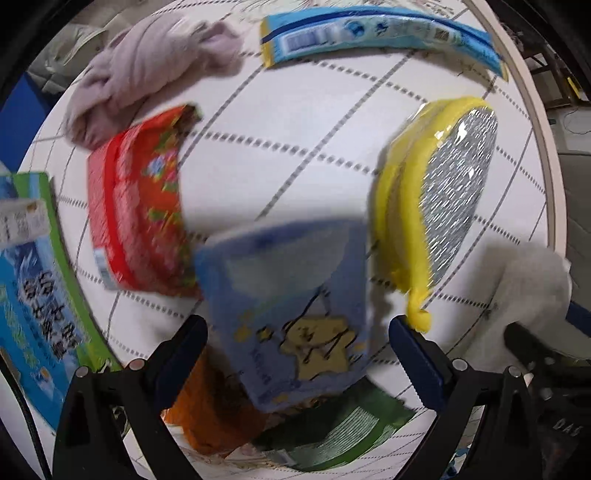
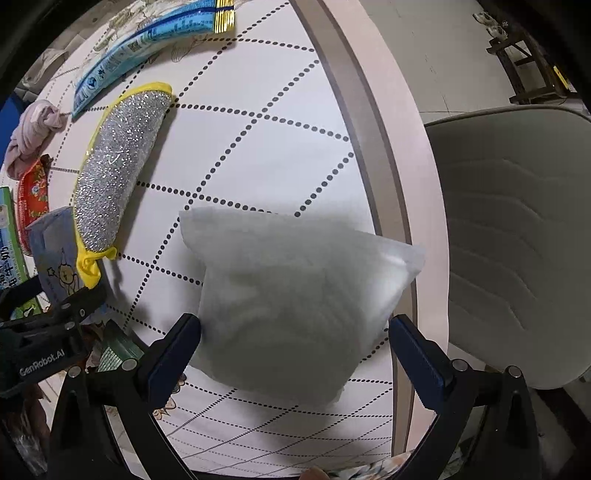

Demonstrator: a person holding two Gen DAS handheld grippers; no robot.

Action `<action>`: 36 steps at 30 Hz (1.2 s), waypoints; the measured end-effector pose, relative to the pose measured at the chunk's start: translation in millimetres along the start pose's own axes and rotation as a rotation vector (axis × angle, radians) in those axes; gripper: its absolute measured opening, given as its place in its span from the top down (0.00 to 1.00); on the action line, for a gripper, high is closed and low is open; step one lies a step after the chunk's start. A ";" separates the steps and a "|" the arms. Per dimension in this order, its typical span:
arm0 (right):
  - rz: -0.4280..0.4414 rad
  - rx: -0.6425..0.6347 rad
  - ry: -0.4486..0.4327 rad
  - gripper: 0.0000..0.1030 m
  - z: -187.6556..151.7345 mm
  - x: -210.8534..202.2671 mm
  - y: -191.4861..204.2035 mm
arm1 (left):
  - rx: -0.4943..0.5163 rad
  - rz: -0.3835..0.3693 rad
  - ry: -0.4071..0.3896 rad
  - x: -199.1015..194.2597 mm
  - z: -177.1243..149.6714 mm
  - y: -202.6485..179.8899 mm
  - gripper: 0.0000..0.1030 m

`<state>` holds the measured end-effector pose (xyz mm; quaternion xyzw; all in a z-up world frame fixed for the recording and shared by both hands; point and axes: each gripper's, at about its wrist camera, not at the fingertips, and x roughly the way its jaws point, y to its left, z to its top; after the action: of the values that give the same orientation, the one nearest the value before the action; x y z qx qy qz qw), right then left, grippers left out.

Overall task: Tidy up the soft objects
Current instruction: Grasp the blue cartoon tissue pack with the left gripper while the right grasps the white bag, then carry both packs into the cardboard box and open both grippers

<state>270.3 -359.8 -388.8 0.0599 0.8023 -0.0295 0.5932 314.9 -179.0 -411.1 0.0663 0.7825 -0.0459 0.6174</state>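
Observation:
A pale blue packet with a yellow cartoon figure, blurred, lies between the spread fingers of my left gripper, which is open; in the right wrist view the blue packet stands just above that gripper. A white fluffy bag, also blurred, fills the gap between the wide-apart fingers of my open right gripper, near the table's right edge. A yellow-rimmed silver scrubbing mitt lies between the two items. Further back are a pink cloth and a red flowered packet.
A long blue packet lies at the far side. A green and blue box is at the left. Orange and green packets lie under the left gripper. The round table's rim curves right, with a grey chair beyond.

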 end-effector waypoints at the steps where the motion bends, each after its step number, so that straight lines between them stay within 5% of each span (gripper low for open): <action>1: -0.006 0.002 0.001 0.00 2.6 2.5 2.0 | -0.003 -0.009 0.000 3.3 2.9 -0.8 0.02; 3: -0.027 0.014 0.008 0.00 12.6 10.6 10.4 | -0.013 -0.011 0.025 13.4 9.0 -0.5 0.03; 4: -0.032 0.023 0.015 0.00 11.8 15.5 9.5 | -0.023 -0.027 0.033 19.9 10.4 2.3 0.16; 6: -0.011 0.047 0.030 0.00 9.6 22.0 6.0 | -0.034 -0.007 0.002 22.8 8.8 7.5 0.25; 8: 0.026 0.081 0.031 0.11 1.8 29.0 1.1 | -0.037 -0.005 -0.016 14.0 7.2 9.3 0.59; 13: 0.035 0.094 -0.034 0.32 -21.2 18.0 1.2 | -0.063 0.021 -0.056 -8.9 -13.6 21.5 0.65; 19: 0.140 -0.016 -0.147 0.34 -79.0 -34.0 32.2 | -0.106 -0.078 -0.192 -74.6 -61.6 57.9 0.65; 24: 0.247 -0.154 -0.232 0.34 -96.2 -124.8 86.7 | -0.149 -0.148 -0.305 -181.3 -81.5 102.8 0.65; 30: 0.335 -0.347 -0.274 0.34 -77.8 -196.2 238.3 | -0.256 -0.097 -0.361 -236.2 -113.5 201.6 0.65; 36: 0.268 -0.467 -0.243 0.34 -48.2 -160.1 388.8 | -0.363 -0.081 -0.271 -202.1 -99.0 344.8 0.65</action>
<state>321.9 21.4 -212.5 0.0234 0.6953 0.2277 0.6813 321.4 167.0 -188.0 -0.0841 0.6900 0.0622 0.7162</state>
